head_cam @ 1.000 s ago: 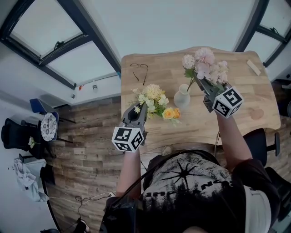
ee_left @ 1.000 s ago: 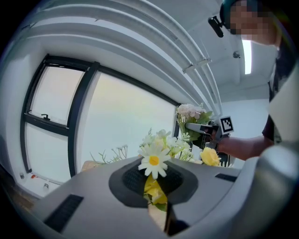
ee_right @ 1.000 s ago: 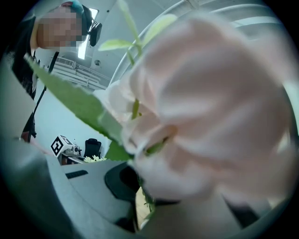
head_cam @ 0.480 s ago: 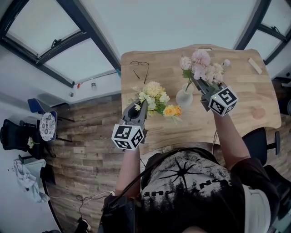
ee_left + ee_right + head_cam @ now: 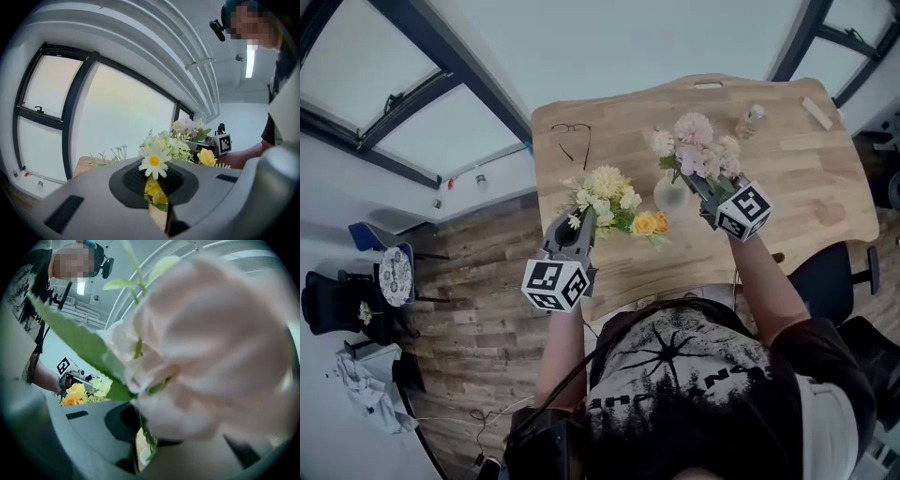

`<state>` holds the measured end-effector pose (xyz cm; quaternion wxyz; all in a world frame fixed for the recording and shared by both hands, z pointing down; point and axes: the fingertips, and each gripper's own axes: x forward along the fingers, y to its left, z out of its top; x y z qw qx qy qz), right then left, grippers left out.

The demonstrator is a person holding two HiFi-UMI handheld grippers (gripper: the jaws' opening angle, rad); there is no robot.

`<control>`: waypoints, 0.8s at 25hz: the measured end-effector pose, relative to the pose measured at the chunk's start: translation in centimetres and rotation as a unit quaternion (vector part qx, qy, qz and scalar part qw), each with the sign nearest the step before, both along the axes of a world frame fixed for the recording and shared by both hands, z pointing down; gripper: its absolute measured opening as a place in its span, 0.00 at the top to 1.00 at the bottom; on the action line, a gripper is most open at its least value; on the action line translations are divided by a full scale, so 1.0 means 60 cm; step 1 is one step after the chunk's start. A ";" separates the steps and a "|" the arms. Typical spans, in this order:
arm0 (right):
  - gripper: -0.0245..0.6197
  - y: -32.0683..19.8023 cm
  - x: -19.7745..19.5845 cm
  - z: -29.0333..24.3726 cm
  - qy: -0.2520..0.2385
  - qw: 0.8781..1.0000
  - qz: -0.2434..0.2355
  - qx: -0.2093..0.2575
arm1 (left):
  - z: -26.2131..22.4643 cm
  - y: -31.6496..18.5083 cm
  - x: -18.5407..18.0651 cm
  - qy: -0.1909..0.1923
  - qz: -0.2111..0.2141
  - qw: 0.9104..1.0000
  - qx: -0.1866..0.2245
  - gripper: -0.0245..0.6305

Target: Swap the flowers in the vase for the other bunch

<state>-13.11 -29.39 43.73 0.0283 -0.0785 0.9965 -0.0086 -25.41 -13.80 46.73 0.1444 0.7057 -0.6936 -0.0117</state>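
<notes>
Over table (image 5: 806, 141), left gripper (image 5: 586, 216) jaws clamp yellow bunch (image 5: 609, 192), right gripper (image 5: 695, 180) jaws pink bunch (image 5: 694, 133) by vase (image 5: 671, 195).

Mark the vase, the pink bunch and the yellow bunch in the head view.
vase (image 5: 671, 197), head view, on its white belly.
pink bunch (image 5: 694, 129), head view, on its largest bloom.
yellow bunch (image 5: 607, 182), head view, on its big pale bloom.

Two bunches of artificial flowers: one yellow-and-white bunch (image 5: 614, 199) and one pale pink bunch (image 5: 698, 145). One small pale vase (image 5: 671, 195). One light wooden table (image 5: 787, 197) bears one pair of thin-framed spectacles (image 5: 572, 141), one small clear bottle (image 5: 750, 120) and one pale wooden block (image 5: 815, 112). Two grey handheld grippers, each with one marker cube: left gripper (image 5: 584, 217), right gripper (image 5: 695, 180).
</notes>
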 end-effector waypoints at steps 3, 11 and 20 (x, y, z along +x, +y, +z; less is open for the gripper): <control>0.91 -0.001 0.006 0.027 0.005 1.000 0.007 -0.009 | 0.006 -0.005 0.002 0.004 0.006 1.000 -0.003 0.90; 0.88 -0.001 0.003 0.073 0.039 0.998 0.037 0.010 | 0.018 -0.020 0.007 0.007 0.027 1.000 -0.010 0.90; 0.67 -0.004 0.000 0.100 0.063 0.996 0.057 -0.002 | 0.023 -0.032 0.004 0.007 0.043 0.999 -0.015 0.90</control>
